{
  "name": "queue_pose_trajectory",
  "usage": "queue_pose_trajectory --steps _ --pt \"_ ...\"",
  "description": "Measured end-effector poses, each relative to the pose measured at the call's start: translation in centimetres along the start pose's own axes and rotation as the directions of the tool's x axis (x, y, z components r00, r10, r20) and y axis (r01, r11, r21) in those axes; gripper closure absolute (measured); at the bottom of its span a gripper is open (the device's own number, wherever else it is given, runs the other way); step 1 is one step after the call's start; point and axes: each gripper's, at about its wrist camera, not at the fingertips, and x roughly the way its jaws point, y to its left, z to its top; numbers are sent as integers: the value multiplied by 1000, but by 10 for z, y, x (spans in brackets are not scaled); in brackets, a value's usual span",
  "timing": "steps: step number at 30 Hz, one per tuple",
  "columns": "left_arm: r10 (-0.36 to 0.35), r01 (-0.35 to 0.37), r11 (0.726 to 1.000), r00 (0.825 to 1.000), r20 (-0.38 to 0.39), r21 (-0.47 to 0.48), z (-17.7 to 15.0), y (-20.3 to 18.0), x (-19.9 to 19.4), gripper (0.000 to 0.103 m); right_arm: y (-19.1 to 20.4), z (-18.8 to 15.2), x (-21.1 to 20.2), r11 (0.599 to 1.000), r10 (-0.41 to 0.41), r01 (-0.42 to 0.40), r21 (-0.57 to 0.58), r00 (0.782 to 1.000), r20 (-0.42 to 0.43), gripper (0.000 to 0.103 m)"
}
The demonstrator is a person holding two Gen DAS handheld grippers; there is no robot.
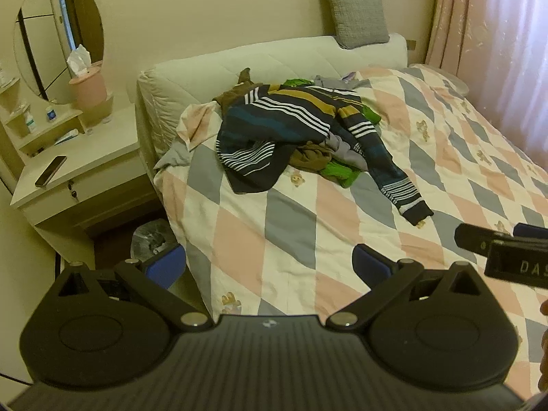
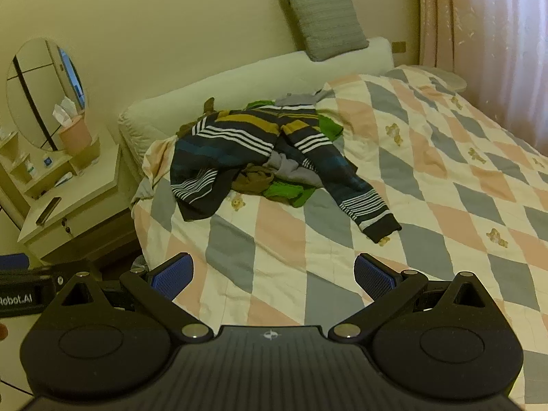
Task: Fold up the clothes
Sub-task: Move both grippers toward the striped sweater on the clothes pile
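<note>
Judging by the heap, no folding has begun: the striped sweater (image 2: 260, 144) sprawls over a pile of clothes (image 2: 274, 178) near the headboard end of the bed (image 2: 445, 205), one sleeve trailing toward the foot. Both the left gripper (image 1: 269, 267) and right gripper (image 2: 274, 274) hover well short of it, jaws wide and empty. How many garments lie beneath the sweater is hard to make out; green, brown and grey cloth only peeks out.

Right gripper (image 1: 513, 260), right of the left fingers: "DAS" (cut off by the frame edge)
Left gripper (image 2: 20, 294), left of the right fingers: "Robot.AI"
</note>
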Motion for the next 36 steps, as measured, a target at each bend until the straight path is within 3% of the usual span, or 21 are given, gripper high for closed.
queue_pose_trajectory --steps 11,16,26,32,36 --pt "29 -29 999 1000 10 27 4 4 7 1 5 7 13 1000 13 -13 4 1000 -1 0" --pt "8 -8 1000 1000 -24 6 7 14 23 1 7 10 25 1000 4 -4 4 1000 -4 0" --pt "-33 33 999 984 -175 -1 4 30 108 1 -3 6 75 998 -52 54 40 996 -69 0" --pt "-94 94 995 961 -259 -10 28 38 177 1 -16 18 129 991 -64 78 109 989 -131 0" --pt "-113 123 992 961 -253 24 59 47 220 1 -20 33 175 983 -93 119 137 979 -183 0"
